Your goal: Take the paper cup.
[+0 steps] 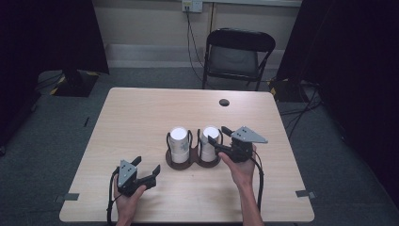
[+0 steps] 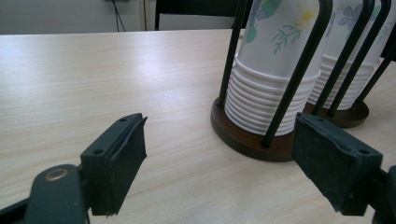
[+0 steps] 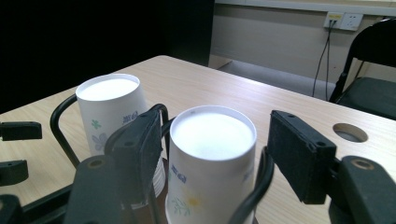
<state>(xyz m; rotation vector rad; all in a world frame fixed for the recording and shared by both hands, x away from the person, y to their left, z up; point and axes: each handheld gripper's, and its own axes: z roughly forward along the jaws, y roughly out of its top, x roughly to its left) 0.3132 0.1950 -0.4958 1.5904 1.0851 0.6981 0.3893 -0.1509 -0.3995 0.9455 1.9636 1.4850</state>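
- Resting low on the near left part of the table [image 1: 141, 113], the left gripper [image 1: 147, 170] has its jaws spread wide with nothing between them; it seems parked there to wait, aimed at the cup rack so it can steady the base if needed.
- Standing just past it at mid-table, the cup rack [image 1: 192, 161] is a dark double base with wire loops that keep two upside-down stacks upright and apart.
- Sitting in the rack's left ring, the left stack of cups [image 1: 179, 143] is untouched.
- Straddling the right stack of cups [image 1: 209, 141], the right gripper [image 1: 220, 137] comes in from the person's right hand [image 1: 241, 170]; its jaws are narrowed around the top cup [image 3: 212, 154], one pad on each side. Whether the pads press yet I cannot tell; a gap shows on the right.
- Gripping high, above the wire loops, likely lets one cup lift off.
- Farther back stand a chair [image 1: 238, 56] and a wall socket [image 1: 192, 5].
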